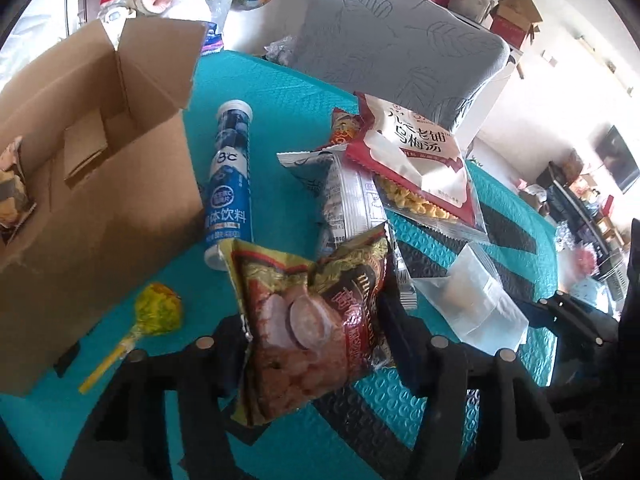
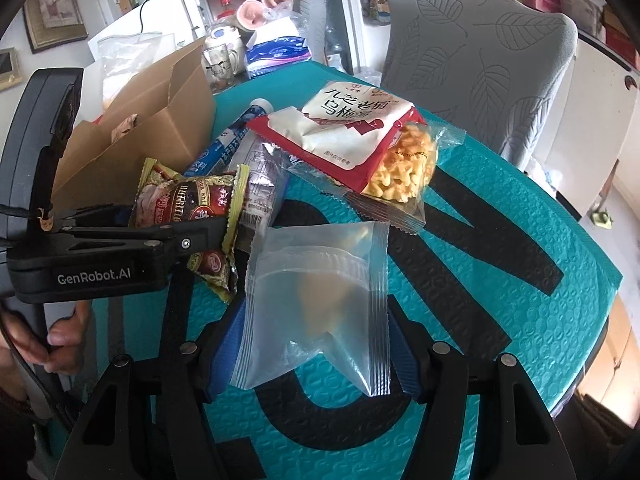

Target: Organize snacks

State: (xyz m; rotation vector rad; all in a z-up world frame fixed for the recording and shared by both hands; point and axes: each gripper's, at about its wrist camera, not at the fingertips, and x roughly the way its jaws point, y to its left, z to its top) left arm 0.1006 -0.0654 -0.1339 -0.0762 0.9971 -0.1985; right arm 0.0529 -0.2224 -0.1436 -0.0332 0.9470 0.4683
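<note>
Left wrist view: the left gripper [image 1: 316, 344] is clamped on a red and gold snack packet [image 1: 316, 316], lifted above the teal mat [image 1: 280, 92]. An open cardboard box [image 1: 92, 184] stands to the left, with a blue tube [image 1: 230, 184] lying just beside it and a yellow lollipop [image 1: 154, 314] in front of the box. Behind the packet lies a pile: a silver packet [image 1: 340, 196], a red and white pouch [image 1: 408, 152] and a clear bag of yellow puffs [image 1: 420, 200].

Right wrist view: the right gripper [image 2: 316, 344] grasps a frosted clear packet [image 2: 320, 304] between its blue-padded fingers [image 2: 224, 356], over the mat. To the left, the left gripper holds the red and gold packet in front of the box [image 2: 160, 128].
</note>
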